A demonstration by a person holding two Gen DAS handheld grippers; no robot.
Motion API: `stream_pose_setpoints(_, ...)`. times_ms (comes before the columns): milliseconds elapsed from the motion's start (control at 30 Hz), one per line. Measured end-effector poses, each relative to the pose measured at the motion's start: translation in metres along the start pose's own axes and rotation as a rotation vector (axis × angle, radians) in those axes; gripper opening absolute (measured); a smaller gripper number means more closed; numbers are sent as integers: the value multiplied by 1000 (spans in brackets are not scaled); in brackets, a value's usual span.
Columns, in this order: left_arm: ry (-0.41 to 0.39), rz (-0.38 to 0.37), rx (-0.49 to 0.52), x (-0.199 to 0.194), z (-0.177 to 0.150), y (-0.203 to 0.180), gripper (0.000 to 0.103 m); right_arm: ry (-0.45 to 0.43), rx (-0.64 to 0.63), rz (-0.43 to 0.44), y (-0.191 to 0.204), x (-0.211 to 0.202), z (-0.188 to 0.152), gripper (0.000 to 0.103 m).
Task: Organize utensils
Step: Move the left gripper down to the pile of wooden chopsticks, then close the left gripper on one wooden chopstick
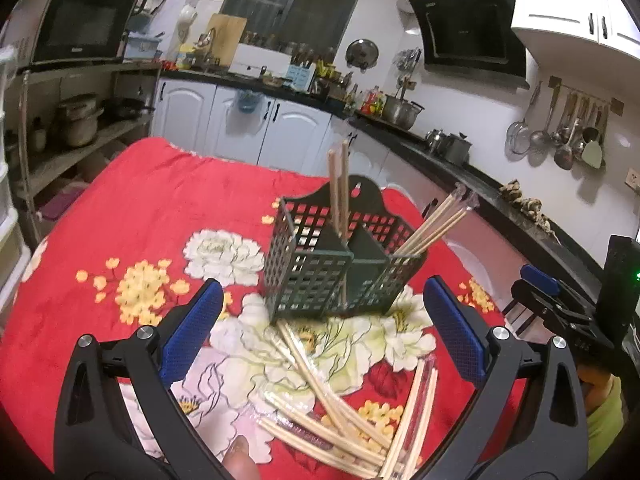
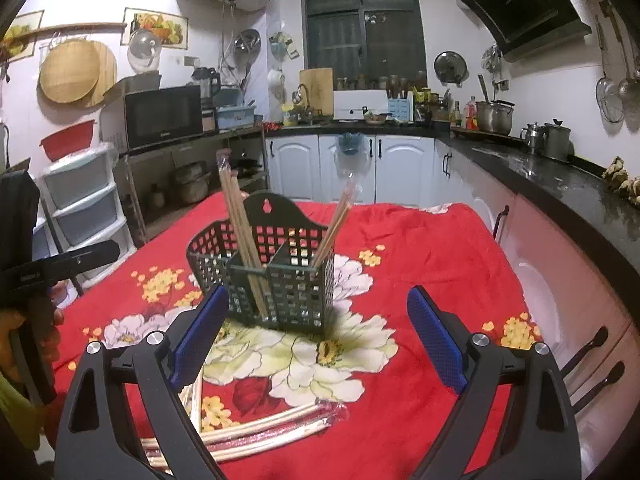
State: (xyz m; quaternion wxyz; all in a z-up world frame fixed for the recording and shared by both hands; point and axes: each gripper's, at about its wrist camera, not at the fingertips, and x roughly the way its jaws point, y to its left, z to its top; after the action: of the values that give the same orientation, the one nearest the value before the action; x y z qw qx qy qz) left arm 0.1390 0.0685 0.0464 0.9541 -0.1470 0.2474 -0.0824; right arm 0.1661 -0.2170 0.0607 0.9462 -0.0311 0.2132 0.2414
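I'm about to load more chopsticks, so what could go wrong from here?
1. The dark green lattice plastic holder looks light; chopsticks already lean out of it, so a nudge might tip it.
2. The wrapped wooden chopsticks lie crossed on the red floral cloth, so the open left hand-held gripper may grab several.

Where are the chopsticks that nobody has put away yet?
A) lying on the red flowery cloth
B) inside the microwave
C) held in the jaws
A: the loose chopsticks lie on the red cloth in front of the green basket; both sets of jaws are open and empty.
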Motion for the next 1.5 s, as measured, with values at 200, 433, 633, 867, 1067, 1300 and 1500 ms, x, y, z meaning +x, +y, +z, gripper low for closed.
stream_pose_setpoints(200, 43, 7, -6, 6, -10, 5, 92, 41, -13, 13, 6, 6, -13, 88)
stream_pose_setpoints(433, 89, 10, -3, 14, -23, 10, 92, 92, -36, 37, 13, 13, -26, 83)
stream_pose_setpoints(633, 139, 3, 8, 24, -32, 8, 92, 143, -46, 59, 14, 21, -38, 73)
stream_pose_setpoints(867, 205, 6, 50, 46, -39, 1, 66, 215, -66, 88, 16, 34, -52, 49)
stream_pose_setpoints(1067, 276, 28, 114, 73, -43, -5, 51, 277, -58, 110, 13, 46, -62, 38)
stream_pose_setpoints(1300, 336, 61, 121, 105, -37, -4, 49, 352, -20, 128, 6, 67, -72, 36)
stream_pose_setpoints(1500, 357, 102, 82, 124, -34, 3, 49, 389, 7, 117, -5, 84, -75, 36)
